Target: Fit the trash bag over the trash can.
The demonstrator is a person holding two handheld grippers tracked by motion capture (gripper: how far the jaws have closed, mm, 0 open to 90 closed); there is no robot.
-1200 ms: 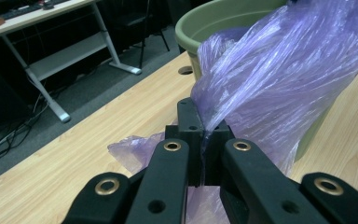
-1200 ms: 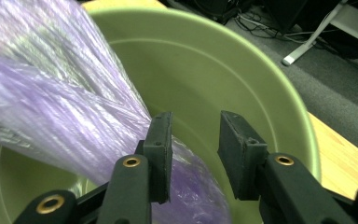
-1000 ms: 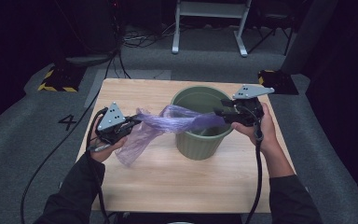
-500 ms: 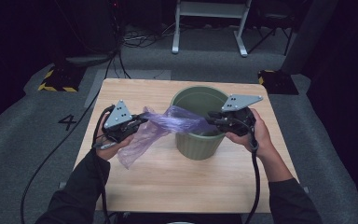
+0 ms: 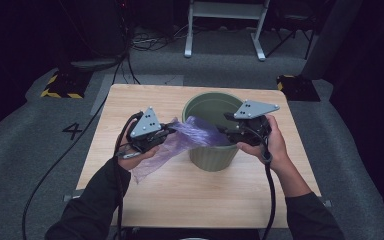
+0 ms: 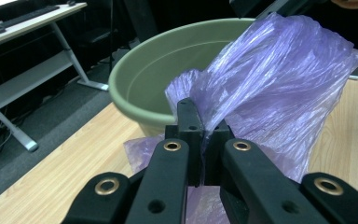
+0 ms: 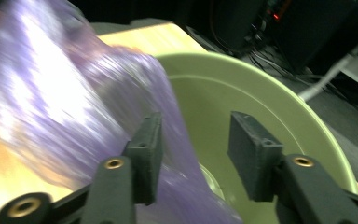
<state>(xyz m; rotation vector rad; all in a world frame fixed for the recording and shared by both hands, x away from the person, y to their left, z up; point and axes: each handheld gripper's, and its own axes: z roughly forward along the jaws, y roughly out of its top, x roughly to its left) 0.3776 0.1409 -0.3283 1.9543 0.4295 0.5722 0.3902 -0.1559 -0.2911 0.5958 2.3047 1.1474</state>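
A green bin stands upright toward the far right of the wooden counter, and everything here is gathered around it. A thin purple plastic bag is draped from the bin's near-left rim down toward the counter, its lower end hanging just left of the bin's base. The left gripper, held in the person's left hand just left of the bin, has its jaws pressed together on a fold of the bag; in the left gripper view the film bunches up between the black jaws, with the bin's rim right behind it. The right gripper hovers over the bin's near rim, held by the right hand. In the right gripper view its jaws stand spread apart above the bin's open mouth, the bag lying blurred against the left jaw, not clamped. Cables trail from both grippers back toward the person.
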